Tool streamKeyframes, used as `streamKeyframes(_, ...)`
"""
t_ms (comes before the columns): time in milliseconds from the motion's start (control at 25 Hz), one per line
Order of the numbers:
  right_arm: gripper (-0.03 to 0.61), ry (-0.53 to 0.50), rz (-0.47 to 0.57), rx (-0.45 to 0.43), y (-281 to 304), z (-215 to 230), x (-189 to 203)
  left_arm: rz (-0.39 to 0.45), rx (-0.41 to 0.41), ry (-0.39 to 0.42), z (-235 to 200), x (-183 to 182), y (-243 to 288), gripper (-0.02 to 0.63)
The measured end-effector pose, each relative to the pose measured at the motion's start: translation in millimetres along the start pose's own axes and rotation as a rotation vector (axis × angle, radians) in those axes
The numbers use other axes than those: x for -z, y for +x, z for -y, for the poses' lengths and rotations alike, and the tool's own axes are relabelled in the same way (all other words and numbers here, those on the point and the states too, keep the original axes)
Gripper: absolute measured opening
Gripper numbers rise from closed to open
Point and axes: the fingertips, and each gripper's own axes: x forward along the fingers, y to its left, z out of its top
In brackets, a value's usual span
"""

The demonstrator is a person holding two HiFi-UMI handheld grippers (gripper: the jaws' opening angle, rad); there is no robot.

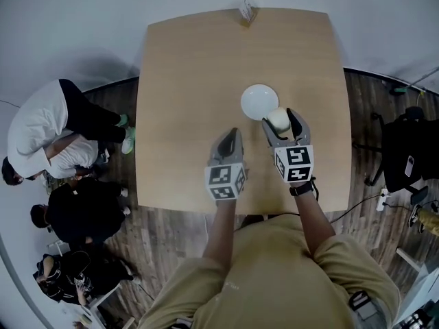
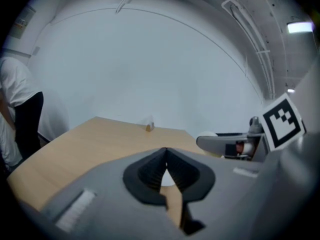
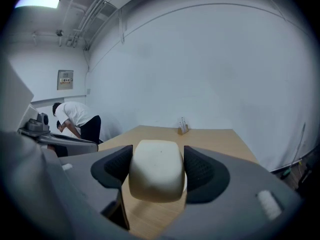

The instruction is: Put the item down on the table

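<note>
My right gripper (image 1: 281, 118) is shut on a cream-white rounded block (image 3: 157, 170), pressed between both black pads. In the head view the block (image 1: 278, 119) hangs just at the near right rim of a white plate (image 1: 259, 101) on the wooden table (image 1: 192, 67). My left gripper (image 1: 232, 134) is beside it to the left, over bare table, with its jaws shut and nothing between them. In the left gripper view the pads (image 2: 150, 174) meet at the tip, and the right gripper (image 2: 235, 143) shows at the right.
A small holder with cards (image 1: 247, 11) stands at the table's far edge. Several people (image 1: 48, 136) crouch on the floor to the left of the table. A black chair (image 1: 408, 157) and cables lie to the right. White wall rises behind the table.
</note>
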Motion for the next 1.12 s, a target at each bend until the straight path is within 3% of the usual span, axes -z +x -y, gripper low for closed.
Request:
streamKeyframes(640,0.324,-0.085,-0.193,-0.065,159.7,17.7,98.1,-0.154,-0.034,-0.060,-35.7,71.0,46.6,0.003)
streamKeyframes(1120,0.324,-0.163,-0.341,-0.095,196.8,24.0,139.0,-0.180,-0.049,-0.071,-34.3,84.4,50.1,0.003)
